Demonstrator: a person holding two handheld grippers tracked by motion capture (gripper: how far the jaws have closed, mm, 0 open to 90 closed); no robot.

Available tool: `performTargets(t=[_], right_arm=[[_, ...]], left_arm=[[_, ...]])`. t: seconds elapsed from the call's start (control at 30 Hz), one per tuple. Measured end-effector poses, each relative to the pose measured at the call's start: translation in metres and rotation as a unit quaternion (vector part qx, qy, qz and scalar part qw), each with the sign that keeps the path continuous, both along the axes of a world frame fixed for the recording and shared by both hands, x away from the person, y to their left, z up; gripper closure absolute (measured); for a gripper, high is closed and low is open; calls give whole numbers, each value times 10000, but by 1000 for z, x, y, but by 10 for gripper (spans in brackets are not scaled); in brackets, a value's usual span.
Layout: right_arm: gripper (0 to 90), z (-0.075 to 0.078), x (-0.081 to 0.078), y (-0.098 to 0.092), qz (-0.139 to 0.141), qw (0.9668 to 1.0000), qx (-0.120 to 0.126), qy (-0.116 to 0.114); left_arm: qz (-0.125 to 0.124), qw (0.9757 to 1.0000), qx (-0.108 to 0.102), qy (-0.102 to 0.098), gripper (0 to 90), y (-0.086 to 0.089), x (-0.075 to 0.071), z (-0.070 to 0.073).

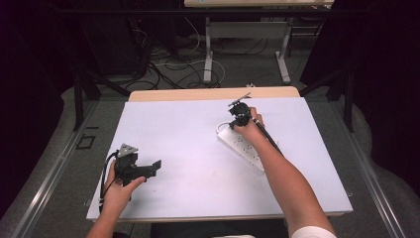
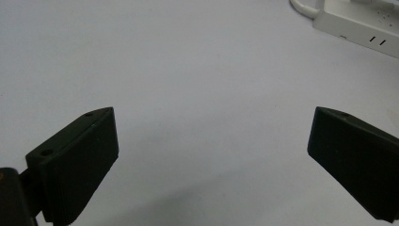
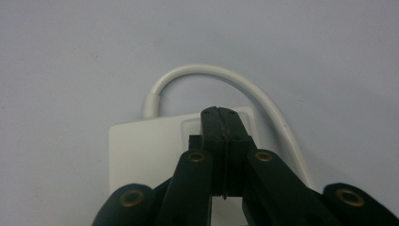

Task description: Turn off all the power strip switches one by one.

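Note:
A white power strip lies at an angle on the white tabletop, right of centre. Its short white cord loops out of the far end. My right gripper is shut with nothing between the jaws. In the right gripper view its tips sit over a raised rectangle at the cord end of the strip; I cannot tell whether they touch it. My left gripper is open near the front left, low over bare table. In the left gripper view its jaws stand wide apart, with the strip far off.
The table's wooden far edge shows beyond the white surface. Behind it, cables lie on the floor around the white legs of another table. Bare tabletop spans the stretch between the two grippers.

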State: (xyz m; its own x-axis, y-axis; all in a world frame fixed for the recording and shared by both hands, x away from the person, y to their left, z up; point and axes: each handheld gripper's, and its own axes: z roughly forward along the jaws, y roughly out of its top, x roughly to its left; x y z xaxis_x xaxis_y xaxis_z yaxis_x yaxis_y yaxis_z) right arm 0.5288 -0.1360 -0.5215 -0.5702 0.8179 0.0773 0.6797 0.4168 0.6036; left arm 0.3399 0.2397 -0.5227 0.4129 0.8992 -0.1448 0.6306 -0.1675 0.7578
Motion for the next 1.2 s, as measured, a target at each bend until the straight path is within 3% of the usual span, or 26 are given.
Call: performTargets(t=[0.03, 0.13, 0.2, 0.27, 0.37, 0.47, 0.73, 1.2], right_arm=[[900, 1, 0, 0, 21, 9999, -121, 45], [900, 1, -1, 0, -8, 9998, -154, 98], [900, -1, -1, 1, 8, 10000, -74, -16], [900, 1, -2, 1, -11, 9997, -229, -25], [900, 2, -2, 2, 31, 9998, -135, -167], [900, 4, -4, 2, 2, 9996, -280, -32], [900, 6, -7, 3, 47, 9999, -121, -56], [900, 17, -12, -1, 12, 9999, -147, 5]], left_arm=[[-4, 10000, 8, 2, 22, 0, 0, 0], [-6, 10000, 14, -2, 22, 0, 0, 0], [0, 10000, 11, -2, 22, 0, 0, 0], [30, 10000, -14, -36, 22, 0, 0, 0], [34, 10000, -14, -23, 22, 0, 0, 0], [38, 10000, -14, -20, 22, 0, 0, 0], [10, 10000, 3, -16, 22, 0, 0, 0], [28, 10000, 3, -6, 22, 0, 0, 0]])
